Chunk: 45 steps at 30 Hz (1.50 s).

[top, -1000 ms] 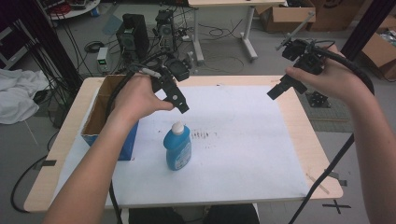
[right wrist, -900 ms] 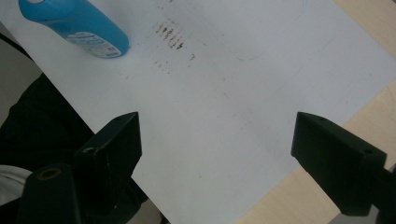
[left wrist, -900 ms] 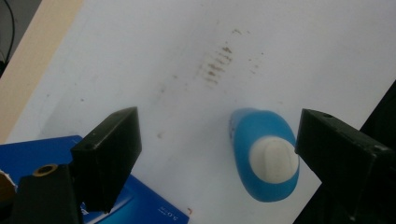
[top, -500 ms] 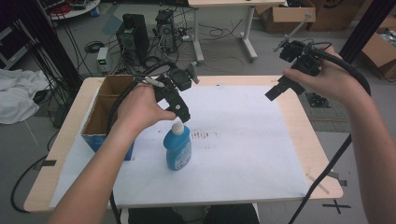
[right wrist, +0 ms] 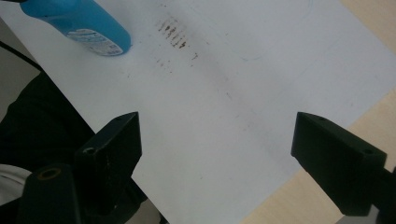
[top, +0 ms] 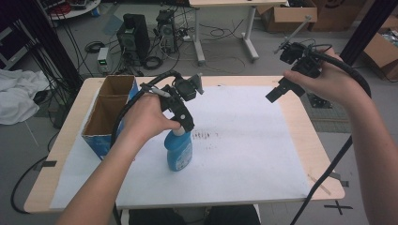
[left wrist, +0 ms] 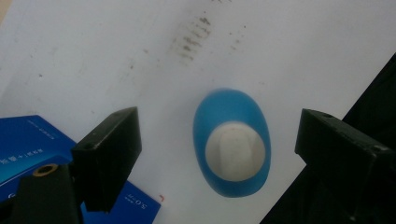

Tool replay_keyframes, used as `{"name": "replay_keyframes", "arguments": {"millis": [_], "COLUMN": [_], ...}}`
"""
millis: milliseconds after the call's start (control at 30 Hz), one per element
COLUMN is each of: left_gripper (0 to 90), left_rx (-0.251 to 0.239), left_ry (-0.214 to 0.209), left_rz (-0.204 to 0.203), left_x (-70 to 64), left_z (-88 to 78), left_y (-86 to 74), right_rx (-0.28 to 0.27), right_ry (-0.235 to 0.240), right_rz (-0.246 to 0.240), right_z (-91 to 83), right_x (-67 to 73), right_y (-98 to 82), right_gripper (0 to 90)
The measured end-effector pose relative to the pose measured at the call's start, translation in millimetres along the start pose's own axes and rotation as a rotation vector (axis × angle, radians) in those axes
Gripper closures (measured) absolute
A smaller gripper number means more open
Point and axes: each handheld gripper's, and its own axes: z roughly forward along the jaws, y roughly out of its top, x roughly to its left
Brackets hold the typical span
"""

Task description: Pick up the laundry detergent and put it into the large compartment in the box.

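- Left gripper view looks straight down on the bottle (left wrist: pixel 232 149): a blue plastic body with a white cap, standing upright on the white paper (left wrist: pixel 289 56), between the two black jaws of the left gripper (left wrist: pixel 219 154) and touching neither.
- High view puts the bottle (top: pixel 179 150) near the table's middle, slightly toward 7 o'clock, with the left gripper (top: pixel 184 123) directly above its cap, jaws spread.
- Handling, as a judgement: smooth plastic is likely slippery and gives a little under squeeze; the weight depends on how full it is, which I cannot tell. The narrow neck under the cap, or the flatter sides of the oval body, looks like the surest hold.
- Cardboard box (top: pixel 109 112) stands just beside the bottle at 9 o'clock, so room is tight there; a dark smudge (top: pixel 205 136) marks the paper at 3 o'clock.
- From 12 round to 5 o'clock the paper lies open, well clear of the table edge (top: pixel 324 154).
- Right gripper (top: pixel 277 91) hangs high at 2 o'clock, well apart, jaws spread and holding nothing.
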Motion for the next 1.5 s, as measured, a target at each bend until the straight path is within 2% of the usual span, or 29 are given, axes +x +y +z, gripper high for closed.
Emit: {"name": "replay_keyframes", "arguments": {"millis": [533, 867, 1100, 1500], "left_gripper": [15.4, 15.4, 15.5, 15.5], "left_rx": [0.043, 0.060, 0.097, 0.129], "left_ry": [-0.009, -0.015, -0.012, -0.011], "left_rz": [-0.014, -0.025, -0.030, -0.041], "left_x": [-8.7, -9.7, -10.7, -12.7], "left_z": [24.3, 38.1, 51.2, 65.5], "left_y": [-4.9, -7.4, -7.1, -5.9], "right_rx": [-0.003, 0.001, -0.003, 0.004], "right_ry": [0.005, 0.006, 0.016, 0.012], "right_rz": [-0.003, -0.005, -0.013, -0.011], "right_z": [3.2, 6.2, 6.1, 7.5], "right_x": [-0.9, -0.2, 1.1, 0.7], "right_y": [-0.5, 0.7, 1.1, 0.6], "right_gripper": [16.0, 16.0, 16.0, 16.0]}}
